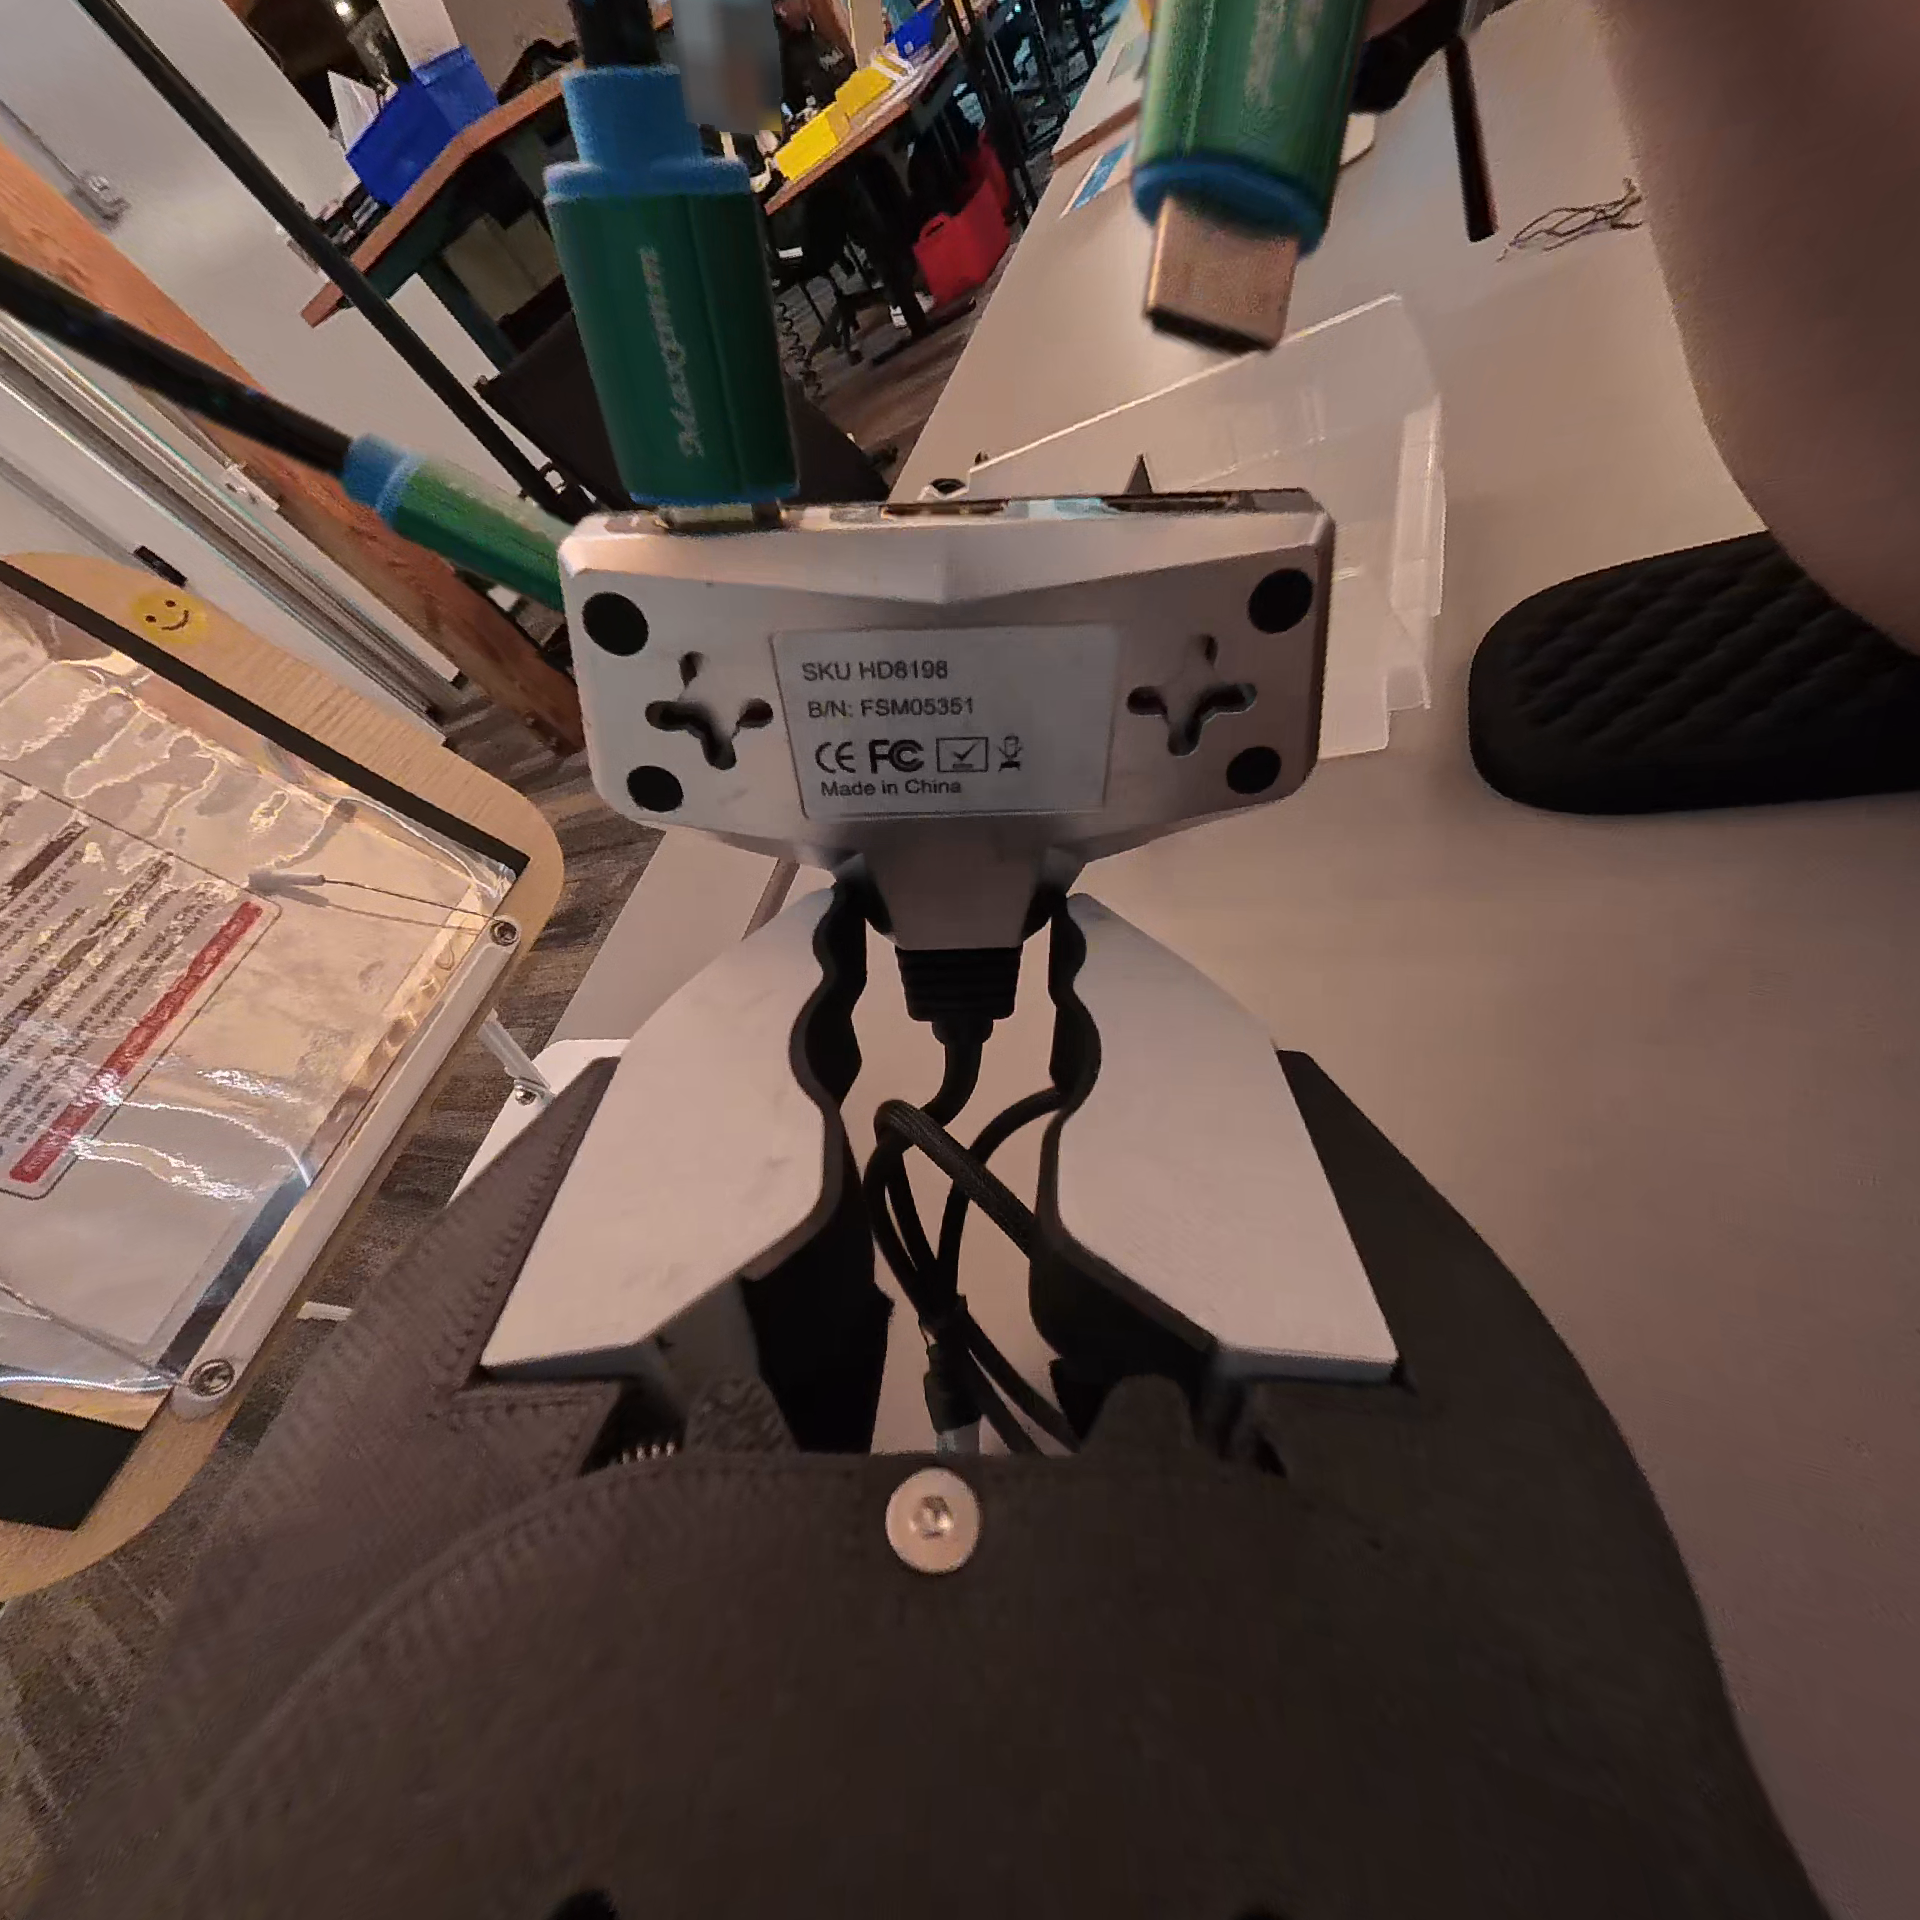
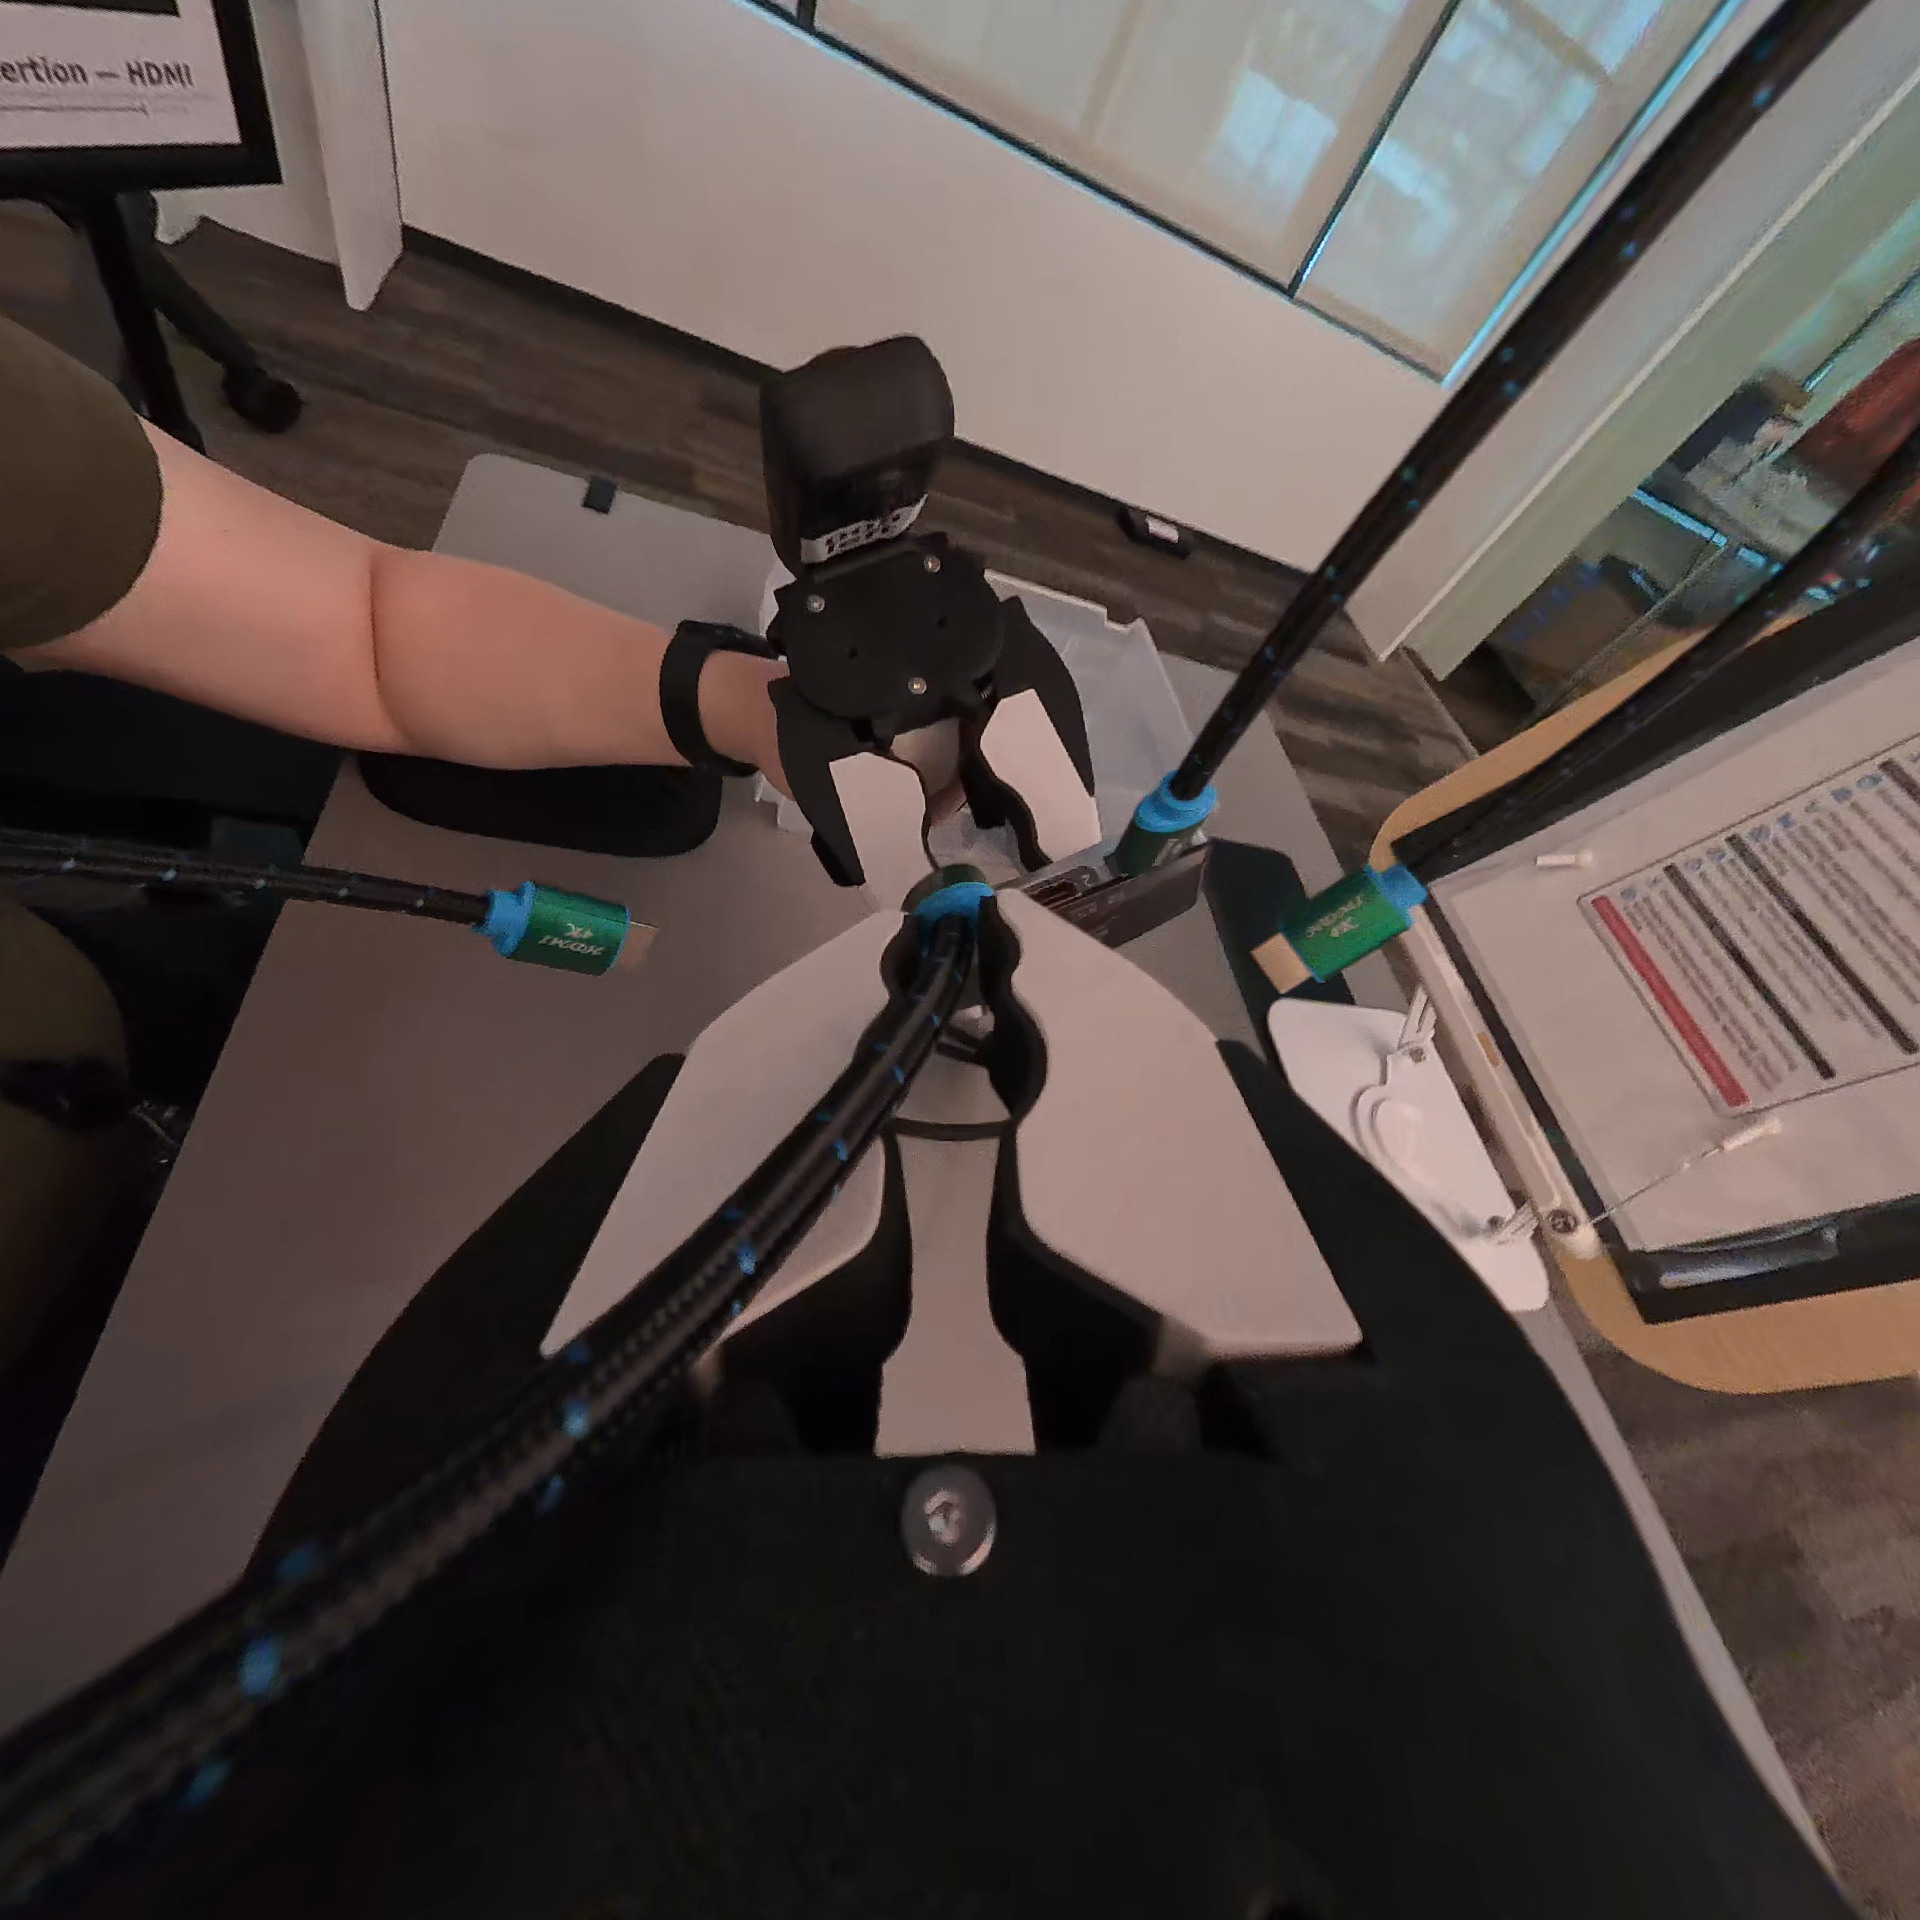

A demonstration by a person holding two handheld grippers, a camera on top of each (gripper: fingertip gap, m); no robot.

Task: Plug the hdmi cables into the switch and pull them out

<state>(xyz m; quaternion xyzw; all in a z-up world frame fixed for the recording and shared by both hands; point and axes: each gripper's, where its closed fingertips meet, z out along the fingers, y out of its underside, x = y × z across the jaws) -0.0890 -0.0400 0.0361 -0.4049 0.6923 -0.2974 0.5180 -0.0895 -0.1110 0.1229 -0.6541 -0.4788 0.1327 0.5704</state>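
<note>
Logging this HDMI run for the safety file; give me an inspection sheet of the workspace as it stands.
Surface: pale grey table, mostly bare.
Job's things: silver metal HDMI switch held underside up; one green HDMI plug seated in it, two ports beside it open.
Clutter: black wrist rest; clear plastic box.
Grippers: left gripper shut on the switch's tail; right gripper shut on a green plug with blue collar, hovering above the switch.
Cables: two more green plugs hang free.
Surroundings: framed instruction board; windows; a person's forearm.
</note>
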